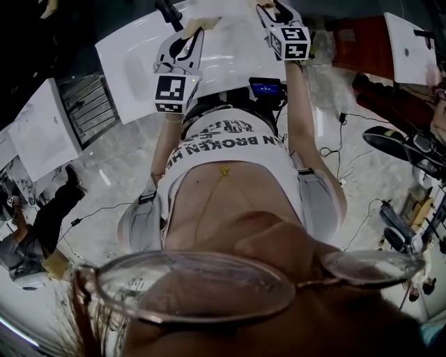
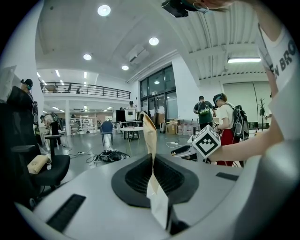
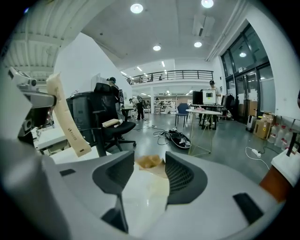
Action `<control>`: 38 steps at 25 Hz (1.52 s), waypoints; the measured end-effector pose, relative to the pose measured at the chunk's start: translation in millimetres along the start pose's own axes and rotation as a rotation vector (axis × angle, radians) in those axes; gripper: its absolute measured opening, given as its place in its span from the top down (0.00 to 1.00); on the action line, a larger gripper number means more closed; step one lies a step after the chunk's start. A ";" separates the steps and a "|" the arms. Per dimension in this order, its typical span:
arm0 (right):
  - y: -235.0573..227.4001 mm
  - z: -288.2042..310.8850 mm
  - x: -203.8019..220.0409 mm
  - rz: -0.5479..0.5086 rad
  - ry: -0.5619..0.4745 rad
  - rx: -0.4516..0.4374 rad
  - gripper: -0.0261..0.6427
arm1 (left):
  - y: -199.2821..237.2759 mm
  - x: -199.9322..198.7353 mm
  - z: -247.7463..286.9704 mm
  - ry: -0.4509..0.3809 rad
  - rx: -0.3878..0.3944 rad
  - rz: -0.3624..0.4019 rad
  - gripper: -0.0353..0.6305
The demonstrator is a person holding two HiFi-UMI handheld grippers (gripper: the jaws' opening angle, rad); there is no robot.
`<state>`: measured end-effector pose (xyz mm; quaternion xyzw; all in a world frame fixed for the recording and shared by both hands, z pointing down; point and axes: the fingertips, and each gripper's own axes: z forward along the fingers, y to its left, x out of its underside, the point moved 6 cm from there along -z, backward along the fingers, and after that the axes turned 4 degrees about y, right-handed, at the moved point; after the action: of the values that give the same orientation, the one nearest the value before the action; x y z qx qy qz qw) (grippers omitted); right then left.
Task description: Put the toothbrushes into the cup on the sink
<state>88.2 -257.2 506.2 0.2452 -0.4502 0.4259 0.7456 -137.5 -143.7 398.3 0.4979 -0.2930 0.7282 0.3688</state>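
My left gripper point(image 2: 153, 164) is shut on a long beige toothbrush packet point(image 2: 150, 136) that stands upright out of its jaws. In the head view this gripper point(image 1: 185, 33) is held over the white sink point(image 1: 136, 63), and from the right gripper view I see it point(image 3: 29, 108) at the left with the packet point(image 3: 65, 117). My right gripper point(image 3: 149, 172) stands open; a crumpled beige paper piece point(image 3: 150, 162) shows low between its jaws, clear of both pads. In the head view the right gripper point(image 1: 270, 10) is at the top, right of the left one. No cup is in view.
A person's torso in a white printed shirt point(image 1: 230, 150) fills the middle of the head view. White panels point(image 1: 42, 129) stand at the left. Behind are a black office chair point(image 3: 105, 119), tables point(image 3: 204, 112), floor cables point(image 3: 180, 138) and several people point(image 2: 220, 117).
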 end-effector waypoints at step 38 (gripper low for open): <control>16.7 -92.7 -6.2 0.098 -0.144 0.054 0.90 | 0.7 -19.7 22.4 -0.035 0.067 0.059 0.92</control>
<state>115.4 -181.7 456.5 0.2727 -0.5023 0.4550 0.6829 -122.1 -166.7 387.2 0.5136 -0.2894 0.7395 0.3249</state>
